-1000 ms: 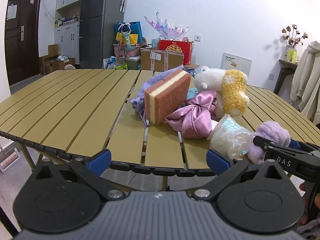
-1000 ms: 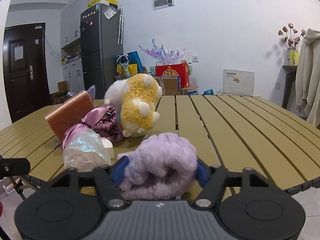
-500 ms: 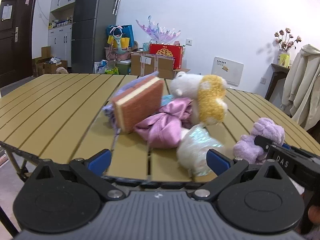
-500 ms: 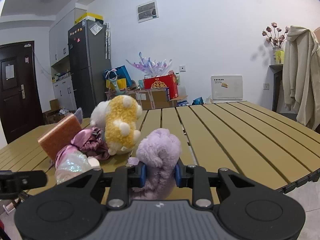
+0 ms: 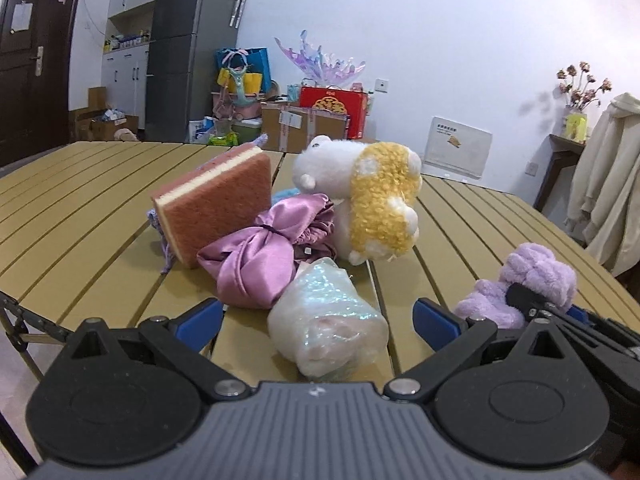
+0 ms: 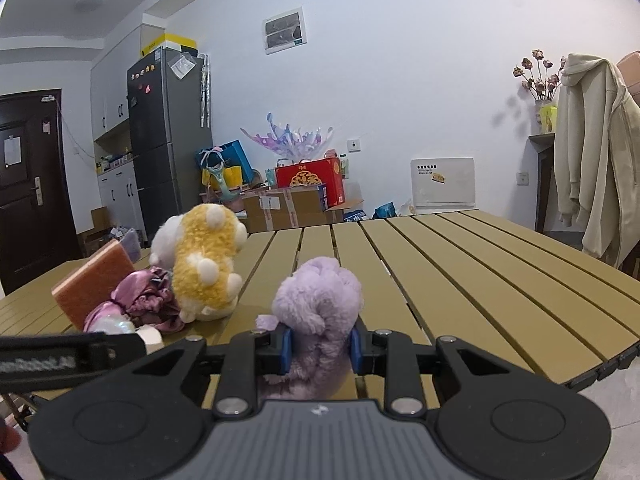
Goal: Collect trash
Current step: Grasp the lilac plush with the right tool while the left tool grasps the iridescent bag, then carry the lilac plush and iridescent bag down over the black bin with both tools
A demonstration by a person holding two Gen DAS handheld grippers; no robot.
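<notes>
The right gripper (image 6: 319,350) is clamped on a fluffy lilac scrunchie (image 6: 318,304); both blue pads press into its sides, and the plush bulges above and below the jaws. In the left wrist view the same scrunchie (image 5: 532,286) sits at the near right part of the slatted tan table (image 5: 80,196), with the right gripper's black finger across it. The left gripper (image 5: 316,320) stands with its jaws spread wide, and neither blue pad touches anything. Between those pads, near the table's front edge, lies a crumpled iridescent plastic wrapper (image 5: 326,320). Just behind the wrapper lies a pink satin scrunchie (image 5: 264,260), touching it. A pink-and-cream sponge (image 5: 216,208) stands tilted on edge to the left of the satin scrunchie, leaning on a lilac knitted item that is mostly hidden behind it. A white-and-yellow plush toy (image 5: 368,204) lies behind and to the right of the satin scrunchie, in contact with it. The fluffy lilac scrunchie is apart from this cluster, to its right.
</notes>
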